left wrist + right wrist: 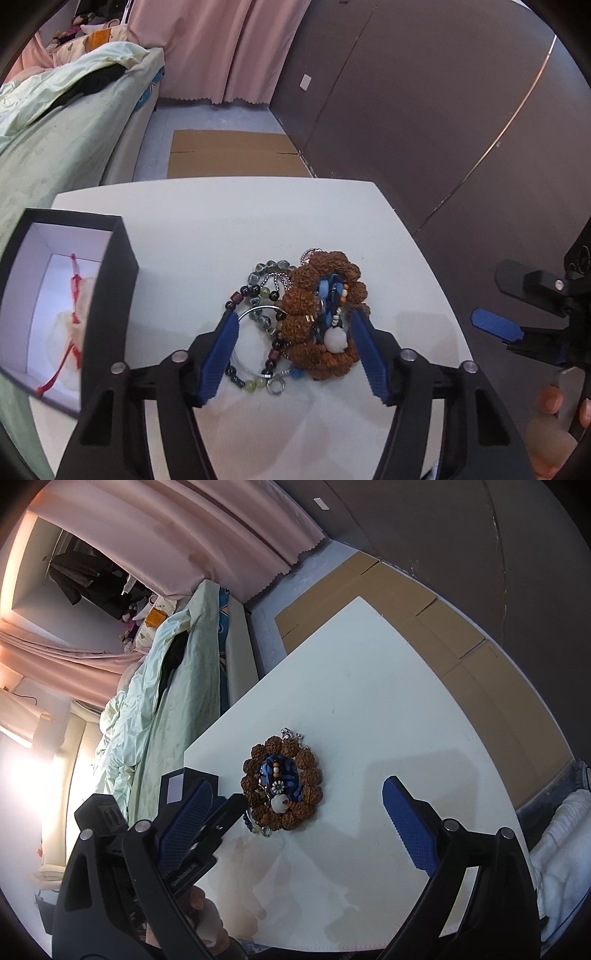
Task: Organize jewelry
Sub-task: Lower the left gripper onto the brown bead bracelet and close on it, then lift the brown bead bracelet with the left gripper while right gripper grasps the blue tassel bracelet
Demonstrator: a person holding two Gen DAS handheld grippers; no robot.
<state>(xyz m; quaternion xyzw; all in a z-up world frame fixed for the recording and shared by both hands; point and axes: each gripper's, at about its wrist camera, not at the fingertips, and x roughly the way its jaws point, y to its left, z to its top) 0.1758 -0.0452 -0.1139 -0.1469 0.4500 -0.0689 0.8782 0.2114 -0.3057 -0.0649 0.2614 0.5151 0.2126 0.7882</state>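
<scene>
On the white tabletop (184, 229) the jewelry pile (295, 317) lies bunched directly between the left gripper (293, 354) fingers, which stand half open astride it, pads not visibly pressing. Its brown seed bracelet (321, 314) sits toward the right finger, the glass-bead strand (255, 295) toward the left. Just left stands the open black box (74, 295). Farther off, the right gripper (295, 830) hangs wide open, empty.

The left wrist view looks steeply down along its gripper (291, 328) at the white surface (207, 221), close to the jewelry pile (306, 314) at centre. The right wrist view, rolled, stands farther back, pile (282, 788) toward 12 o'clock. Both share surface, pile, bed (55, 155) and cardboard (236, 155).
</scene>
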